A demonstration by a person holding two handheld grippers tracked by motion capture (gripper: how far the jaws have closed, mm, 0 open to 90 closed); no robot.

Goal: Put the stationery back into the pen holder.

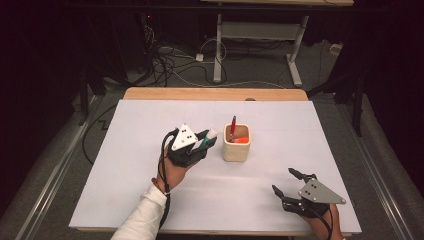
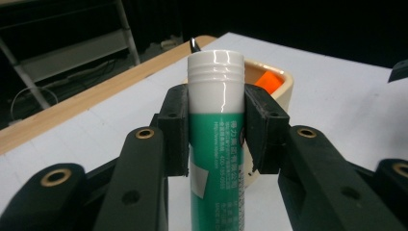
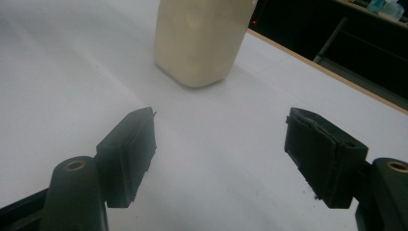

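Presently a green-and-white glue stick (image 2: pixel 215 125) is clamped between the pads of the left gripper (image 1: pixel 207 138), its white ribbed cap projecting beyond the jaws toward the cream holder cup (image 1: pixel 236 143), which stands just beside it on the white table (image 1: pixel 125 165). The right gripper (image 1: pixel 287 182) is held near the table's front edge, well apart from the cup, its jaws spread wide with nothing between them.

Trouble could be expected at the cup's mouth: a red pen (image 1: pixel 233 123) and an orange object (image 1: pixel 241 140) are already lodged inside, so the stick could be blocked or deflected by them if it is lowered off-centre. The cup could also be nudged or tipped if its rim is struck, since it is not steadied by the right gripper.

From the left gripper view, the grip on the stick's upper body is made plain, with printed lettering legible. From the high view, the spacing between both grippers and the cup is given. In the right gripper view, the cup's (image 3: pixel 201 38) blurred side wall is seen beyond the empty jaws.
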